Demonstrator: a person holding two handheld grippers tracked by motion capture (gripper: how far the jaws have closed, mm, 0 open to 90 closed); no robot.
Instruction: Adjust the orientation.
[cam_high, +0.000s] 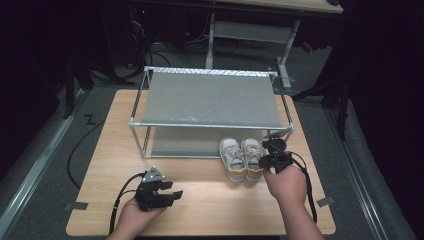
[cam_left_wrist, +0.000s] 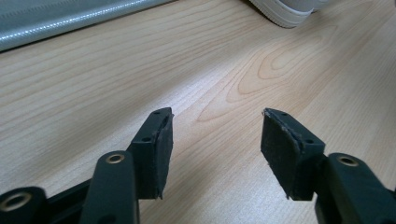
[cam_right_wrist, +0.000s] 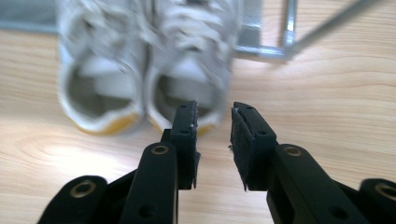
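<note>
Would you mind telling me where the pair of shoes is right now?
In the high view, the shoes sit right of centre on the table, toes toward the metal rack, just left of the right tool.

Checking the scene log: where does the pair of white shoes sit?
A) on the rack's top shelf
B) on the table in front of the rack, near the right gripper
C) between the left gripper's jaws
B: the white shoes stand on the table before the rack, beside the right gripper.
</note>
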